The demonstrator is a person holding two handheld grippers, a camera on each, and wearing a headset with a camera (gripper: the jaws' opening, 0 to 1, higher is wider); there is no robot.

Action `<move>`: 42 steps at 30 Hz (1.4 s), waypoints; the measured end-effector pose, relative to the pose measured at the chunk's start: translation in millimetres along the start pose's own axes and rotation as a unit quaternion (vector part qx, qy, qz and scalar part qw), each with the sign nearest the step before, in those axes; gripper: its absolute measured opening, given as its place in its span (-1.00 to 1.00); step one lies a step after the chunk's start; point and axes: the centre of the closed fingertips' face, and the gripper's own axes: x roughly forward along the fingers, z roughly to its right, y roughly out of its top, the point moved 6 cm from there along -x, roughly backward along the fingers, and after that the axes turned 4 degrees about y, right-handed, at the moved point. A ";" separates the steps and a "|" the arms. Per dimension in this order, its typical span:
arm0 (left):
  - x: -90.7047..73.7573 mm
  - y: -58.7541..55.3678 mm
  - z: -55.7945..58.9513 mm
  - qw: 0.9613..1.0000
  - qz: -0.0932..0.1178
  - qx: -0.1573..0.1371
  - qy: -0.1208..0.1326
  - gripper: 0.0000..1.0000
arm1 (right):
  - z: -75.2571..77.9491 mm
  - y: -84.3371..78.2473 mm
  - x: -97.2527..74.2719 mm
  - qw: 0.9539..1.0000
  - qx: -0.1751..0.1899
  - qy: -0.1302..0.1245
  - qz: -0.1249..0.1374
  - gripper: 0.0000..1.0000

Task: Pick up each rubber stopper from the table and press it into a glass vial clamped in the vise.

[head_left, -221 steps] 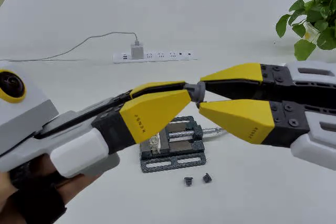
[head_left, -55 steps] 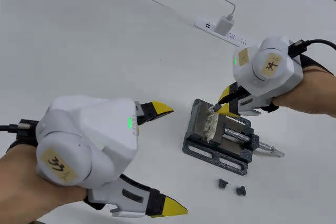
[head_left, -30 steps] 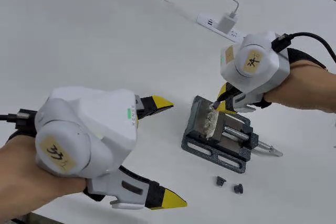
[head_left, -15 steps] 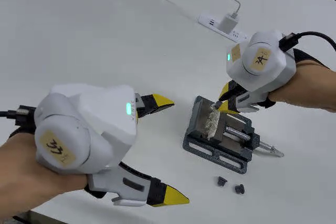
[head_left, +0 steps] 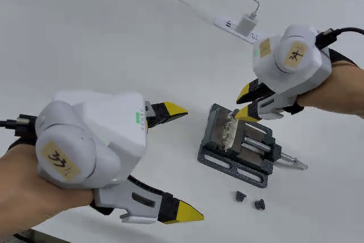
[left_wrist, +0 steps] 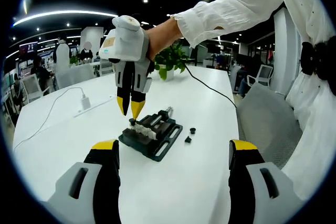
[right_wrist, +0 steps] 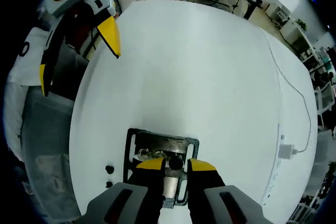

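right gripper [head_left: 235, 110], jaws slightly parted, hovers over a stopper [left_wrist: 132, 121] on a vial [head_left: 229, 132] in the vise [head_left: 219, 160]; left gripper [head_left: 192, 164] gapes empty. an off-centre push may tilt it or crack the vial.

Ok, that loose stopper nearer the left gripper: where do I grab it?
Probably across its sides, from above: the stopper lies low on the table, apart from the other stopper and the vise. Its orientation is too small to tell.

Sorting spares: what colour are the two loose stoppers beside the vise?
The stoppers are dark grey, almost black; head view shows best.
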 end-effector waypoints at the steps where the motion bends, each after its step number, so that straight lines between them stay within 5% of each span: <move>1: 0.0 0.1 0.0 1.000 0.000 0.000 0.000 0.70 | -1.0 0.3 -2.0 1.000 0.004 -0.001 0.005 -0.77; 12: 1.3 -0.9 0.8 1.000 -0.005 0.001 -0.006 0.72 | 4.0 -11.6 -1.0 0.999 0.029 -0.005 0.030 -0.94; 31: 5.1 -11.6 2.7 0.999 -0.032 0.009 -0.017 0.78 | -0.1 -12.2 13.0 0.999 0.022 0.007 0.022 -1.00; 42: 7.6 -10.8 2.8 0.999 -0.028 0.005 -0.019 0.76 | -1.2 -11.6 13.1 0.999 0.028 0.014 0.023 -1.00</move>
